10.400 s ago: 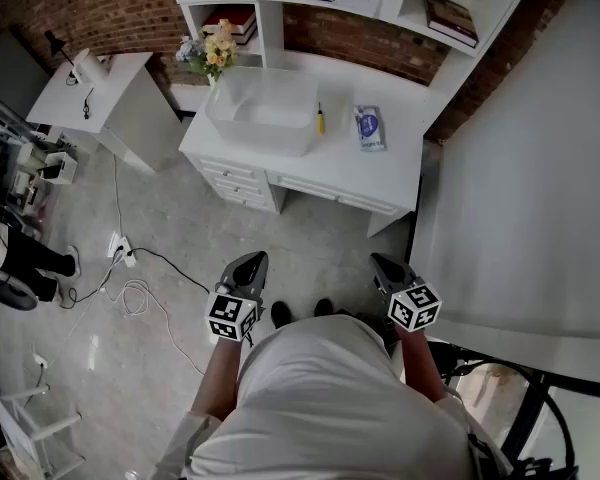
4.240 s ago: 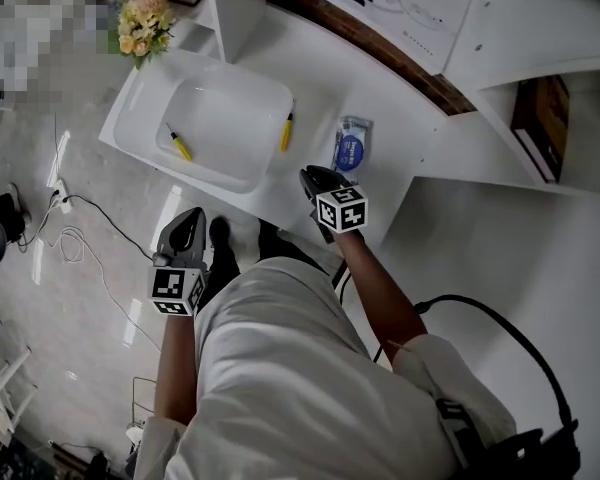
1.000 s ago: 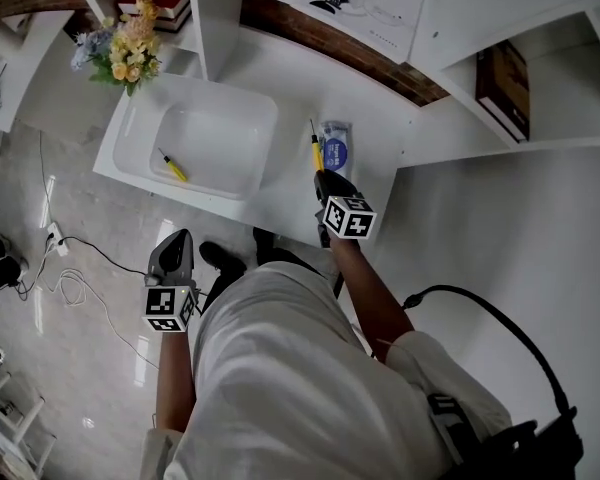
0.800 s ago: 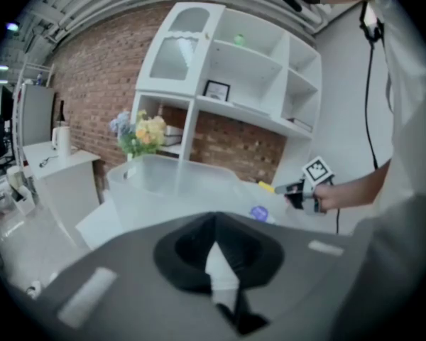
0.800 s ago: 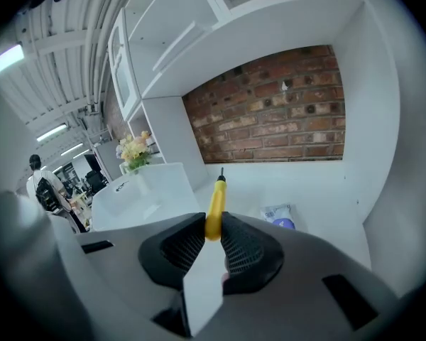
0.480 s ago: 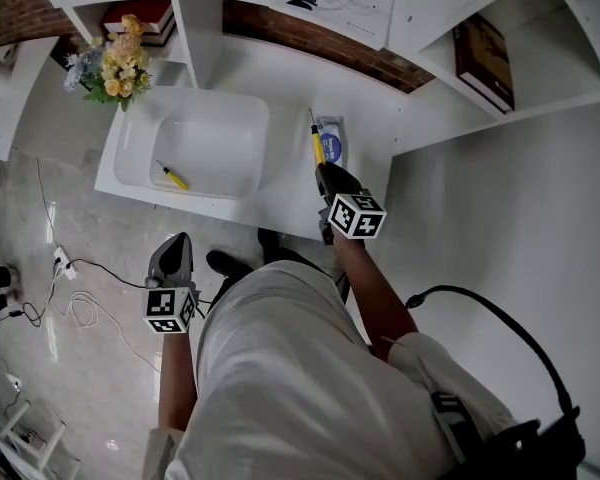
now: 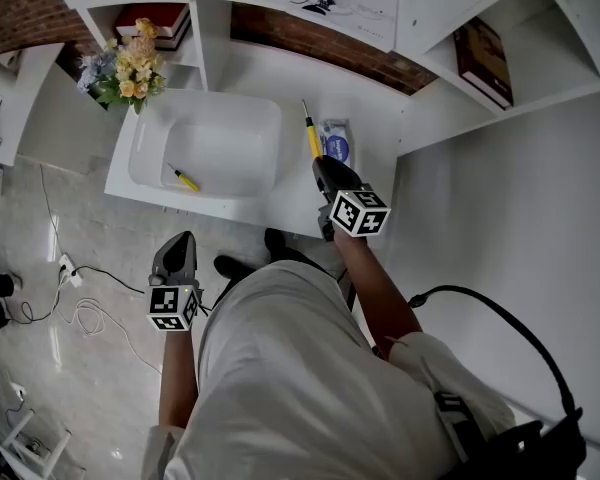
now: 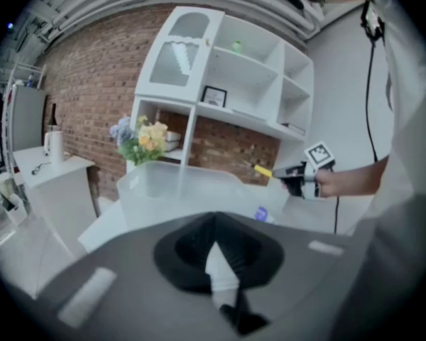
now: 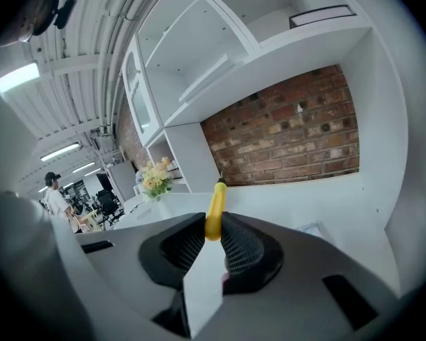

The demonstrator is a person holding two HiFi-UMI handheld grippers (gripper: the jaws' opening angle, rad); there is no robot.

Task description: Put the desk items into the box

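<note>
Worktop (image 7: 375, 133) edges frame the head view: the near edge runs just beyond the person's body, the right end meets a white wall, and shelves (image 7: 435, 13) overhang the far side. The box (image 7: 272, 138) sits on the left part with its near wall close to the near edge and flowers (image 7: 128, 66) at its far left corner. A second pen (image 7: 186, 178) lies inside it, toward the near left. A blue packet (image 7: 336, 146) lies just right of the box. The right gripper (image 7: 320, 165) is over the strip beside the box's right wall, and the yellow pen (image 7: 309, 138) in its jaws points far. The left gripper (image 7: 179, 240) hangs off the worktop over open floor, near side, with cables (image 7: 85, 303) on its left.

In the left gripper view the jaws meet in a seam with nothing between them. Beyond them the box's near wall stands broad. The right gripper is up to the right, clear above the worktop.

In the right gripper view the jaws stand only narrowly apart, clamped on the lower end of the yellow pen, which sticks up and away. A brick wall (image 9: 291, 144) closes the far side under the shelves, and bare worktop spreads right.
</note>
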